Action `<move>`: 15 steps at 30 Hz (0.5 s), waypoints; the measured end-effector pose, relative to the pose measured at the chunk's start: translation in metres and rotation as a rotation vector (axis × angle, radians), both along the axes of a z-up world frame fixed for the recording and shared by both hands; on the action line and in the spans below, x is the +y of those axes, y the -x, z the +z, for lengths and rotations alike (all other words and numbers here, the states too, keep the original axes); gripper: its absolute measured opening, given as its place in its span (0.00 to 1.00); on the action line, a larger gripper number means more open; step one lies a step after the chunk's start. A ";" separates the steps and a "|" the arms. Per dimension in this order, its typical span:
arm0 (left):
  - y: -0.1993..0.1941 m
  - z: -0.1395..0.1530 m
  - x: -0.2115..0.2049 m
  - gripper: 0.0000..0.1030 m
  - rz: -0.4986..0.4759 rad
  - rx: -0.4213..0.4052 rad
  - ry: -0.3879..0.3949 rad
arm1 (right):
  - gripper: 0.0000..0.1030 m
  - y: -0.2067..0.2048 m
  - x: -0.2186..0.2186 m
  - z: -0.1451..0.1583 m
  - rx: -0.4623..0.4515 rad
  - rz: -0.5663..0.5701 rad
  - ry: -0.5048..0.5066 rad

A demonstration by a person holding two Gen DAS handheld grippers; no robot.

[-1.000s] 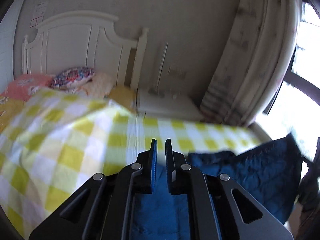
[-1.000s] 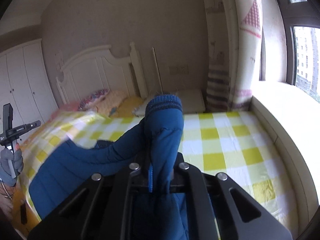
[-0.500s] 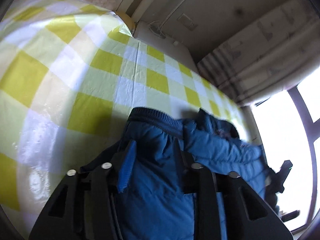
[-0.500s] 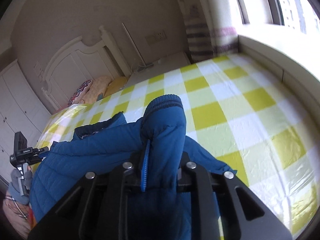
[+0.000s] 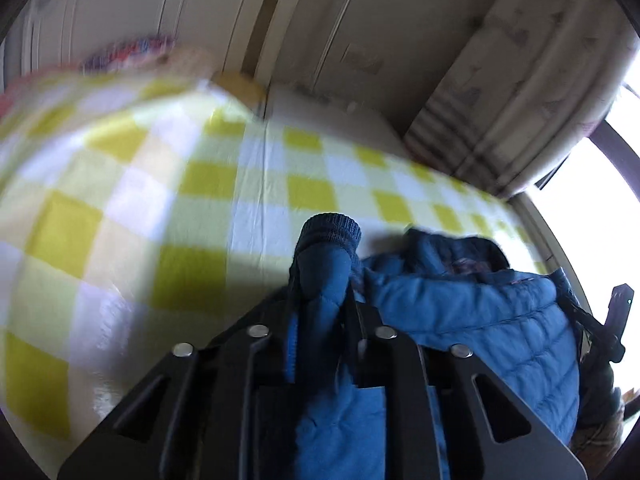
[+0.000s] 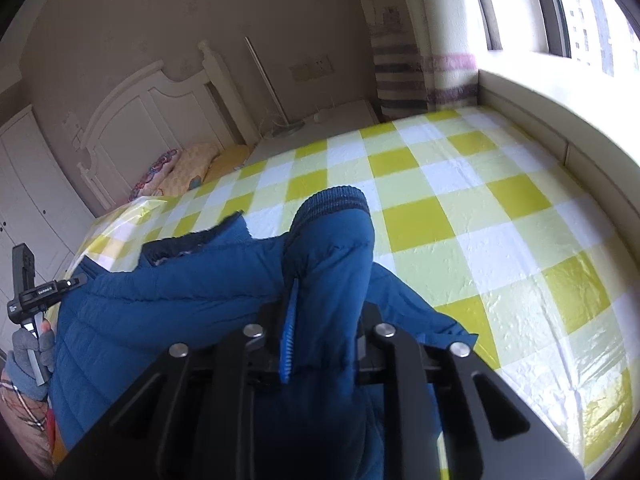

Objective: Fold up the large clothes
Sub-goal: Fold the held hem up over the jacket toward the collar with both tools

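A blue quilted jacket [image 6: 168, 292] lies on the near part of a bed with a yellow-and-white checked cover [image 6: 460, 208]. My left gripper [image 5: 320, 300] is shut on one jacket sleeve, whose dark ribbed cuff [image 5: 330, 232] sticks up past the fingers. The jacket body [image 5: 480, 320] spreads to its right. My right gripper [image 6: 326, 308] is shut on the other sleeve, cuff [image 6: 336, 200] standing up. The left gripper also shows at the far left of the right wrist view [image 6: 36, 292].
A white headboard [image 6: 144, 120] and pillows [image 6: 180, 168] are at the far end of the bed. A striped curtain [image 6: 412, 76] and a window ledge [image 6: 560, 120] run along the right side. A white nightstand [image 5: 332, 120] stands by the wall.
My left gripper went from open above the jacket to shut on a sleeve and has lifted it. My right gripper keeps its sleeve and has tilted down over the bed.
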State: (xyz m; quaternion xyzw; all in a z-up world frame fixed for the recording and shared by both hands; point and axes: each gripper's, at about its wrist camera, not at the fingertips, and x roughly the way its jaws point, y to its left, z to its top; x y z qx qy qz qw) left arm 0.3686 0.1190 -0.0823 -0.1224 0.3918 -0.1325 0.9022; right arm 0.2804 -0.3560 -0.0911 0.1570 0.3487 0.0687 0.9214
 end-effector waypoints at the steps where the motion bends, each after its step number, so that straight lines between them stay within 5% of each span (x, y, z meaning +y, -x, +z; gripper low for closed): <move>1: 0.009 0.017 0.000 0.15 -0.004 -0.041 0.004 | 0.10 0.009 0.002 0.011 -0.041 0.010 0.001; 6: 0.033 0.093 -0.007 0.15 -0.028 -0.197 0.007 | 0.06 0.039 0.005 0.075 -0.226 0.011 -0.031; 9: 0.023 0.111 -0.016 0.15 0.015 -0.236 -0.054 | 0.06 0.030 0.001 0.104 -0.284 -0.014 -0.027; 13: -0.024 0.065 -0.021 0.16 0.085 -0.112 -0.101 | 0.07 -0.018 0.005 0.073 -0.146 -0.055 0.043; 15: -0.047 0.006 -0.022 0.23 0.111 -0.022 -0.100 | 0.10 -0.049 0.012 0.013 0.033 -0.075 0.149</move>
